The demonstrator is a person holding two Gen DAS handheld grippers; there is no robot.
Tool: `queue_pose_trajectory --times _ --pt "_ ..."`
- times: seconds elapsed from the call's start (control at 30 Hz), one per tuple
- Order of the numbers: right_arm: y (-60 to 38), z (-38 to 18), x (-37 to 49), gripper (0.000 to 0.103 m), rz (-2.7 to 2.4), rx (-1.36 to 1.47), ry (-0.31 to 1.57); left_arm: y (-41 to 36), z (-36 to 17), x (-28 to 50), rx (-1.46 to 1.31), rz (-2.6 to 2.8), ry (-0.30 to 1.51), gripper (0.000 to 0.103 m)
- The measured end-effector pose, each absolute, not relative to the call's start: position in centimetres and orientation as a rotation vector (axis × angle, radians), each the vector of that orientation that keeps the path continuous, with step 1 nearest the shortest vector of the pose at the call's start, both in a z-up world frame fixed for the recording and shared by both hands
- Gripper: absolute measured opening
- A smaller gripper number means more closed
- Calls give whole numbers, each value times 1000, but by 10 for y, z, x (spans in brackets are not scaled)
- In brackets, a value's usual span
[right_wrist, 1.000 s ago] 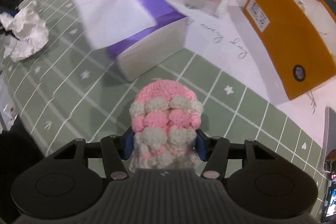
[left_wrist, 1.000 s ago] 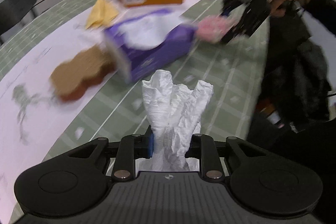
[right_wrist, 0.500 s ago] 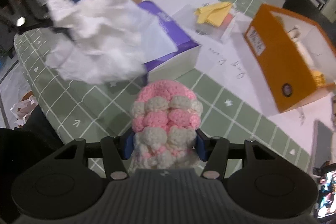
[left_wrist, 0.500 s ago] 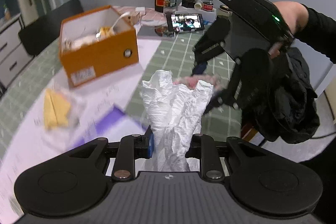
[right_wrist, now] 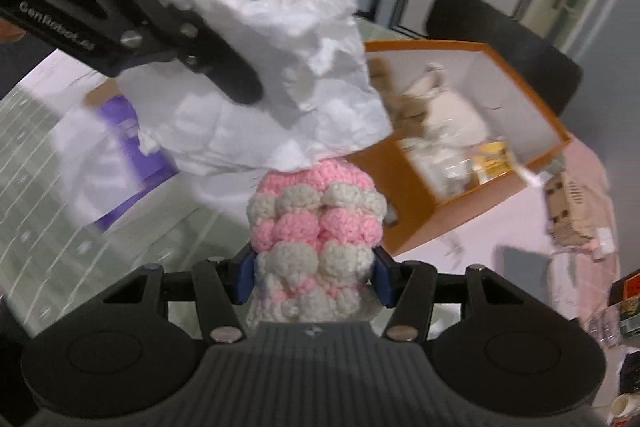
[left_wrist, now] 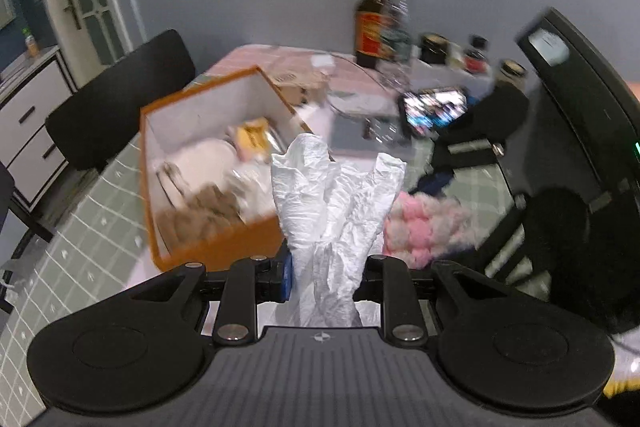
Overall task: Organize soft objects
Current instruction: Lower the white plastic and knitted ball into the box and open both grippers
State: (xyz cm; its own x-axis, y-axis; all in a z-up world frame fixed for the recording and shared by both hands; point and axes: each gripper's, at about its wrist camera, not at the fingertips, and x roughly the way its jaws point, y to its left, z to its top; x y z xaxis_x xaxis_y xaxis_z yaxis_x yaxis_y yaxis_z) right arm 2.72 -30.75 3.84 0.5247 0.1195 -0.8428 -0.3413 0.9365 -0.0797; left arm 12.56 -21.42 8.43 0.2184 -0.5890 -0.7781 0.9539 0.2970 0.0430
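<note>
The left gripper is pinching a crumpled white tissue between its fingers, holding it in the air in front of the orange box. The right gripper is clamping a pink-and-white crocheted ball low on its sides, just beside the tissue and short of the box. Both things are looking light and squashy: the tissue is likely tearing or slipping easily, so a firm pinch at its bunched base suits it, while the yarn ball is giving under the fingers and is best squeezed across its middle. Blur is smearing the box's contents; a pale plush shape is showing, little else. The purple tissue carton on the bench is half hidden.
</note>
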Motion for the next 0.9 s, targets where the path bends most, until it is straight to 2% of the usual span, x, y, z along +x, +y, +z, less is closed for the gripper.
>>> queue_pose_trajectory --times 0.33,0.63,0.9 --pt "-352 55 112 56 132 -226 940 -270 91 204 508 -1032 771 27" --pt "-370 21 168 56 92 -151 986 -287 49 250 416 -935 870 27" --pt "-359 -15 195 56 105 -163 1051 -294 13 266 484 -892 974 31"
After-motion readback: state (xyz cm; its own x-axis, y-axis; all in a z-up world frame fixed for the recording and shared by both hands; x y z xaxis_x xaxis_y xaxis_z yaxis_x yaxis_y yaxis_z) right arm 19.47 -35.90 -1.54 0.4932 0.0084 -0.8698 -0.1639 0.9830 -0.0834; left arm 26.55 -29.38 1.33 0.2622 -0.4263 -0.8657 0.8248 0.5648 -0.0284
